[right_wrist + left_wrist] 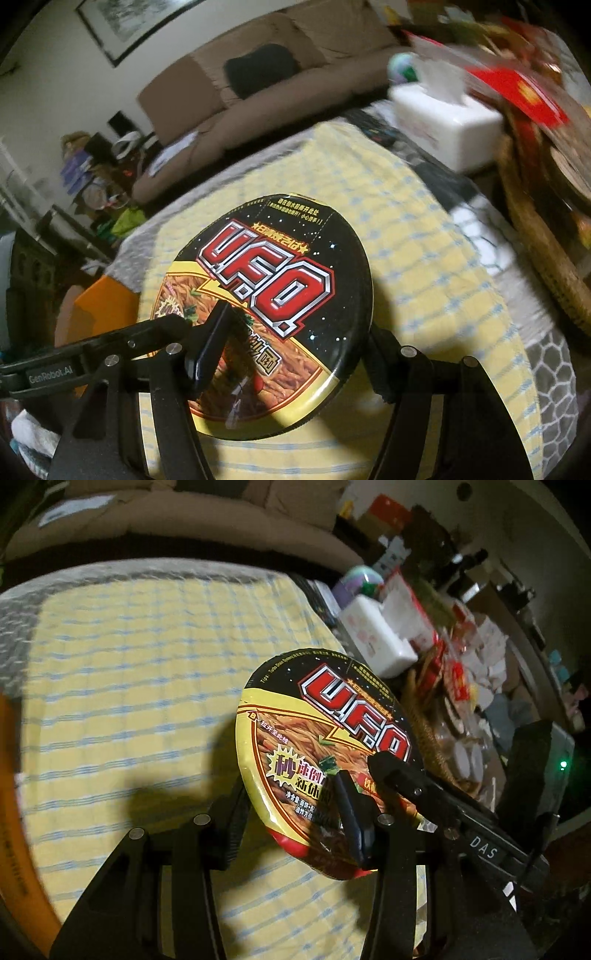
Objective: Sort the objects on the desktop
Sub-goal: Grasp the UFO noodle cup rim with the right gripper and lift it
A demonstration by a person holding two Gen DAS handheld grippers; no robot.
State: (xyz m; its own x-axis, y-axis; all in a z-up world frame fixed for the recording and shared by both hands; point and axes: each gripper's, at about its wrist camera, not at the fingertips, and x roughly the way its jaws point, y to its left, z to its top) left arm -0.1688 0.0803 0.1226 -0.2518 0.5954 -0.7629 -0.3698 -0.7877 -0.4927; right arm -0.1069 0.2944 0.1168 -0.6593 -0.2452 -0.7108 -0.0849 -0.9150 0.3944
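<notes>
A round UFO instant noodle bowl (325,753) with a black, red and yellow lid is held tilted above the yellow checked cloth (140,672). My left gripper (295,827) is shut on its near rim, one finger on the lid and one under. My right gripper (291,354) is shut on the same bowl (273,295) from the other side. The right gripper's finger (402,775) shows lying on the lid in the left wrist view. The left gripper's finger (147,328) shows on the lid in the right wrist view.
A white tissue box (380,635) (443,122) stands past the cloth's right edge among cluttered packets. A woven basket (546,251) with snacks is at right. An orange object (99,310) lies left. A brown sofa (236,92) is behind the table.
</notes>
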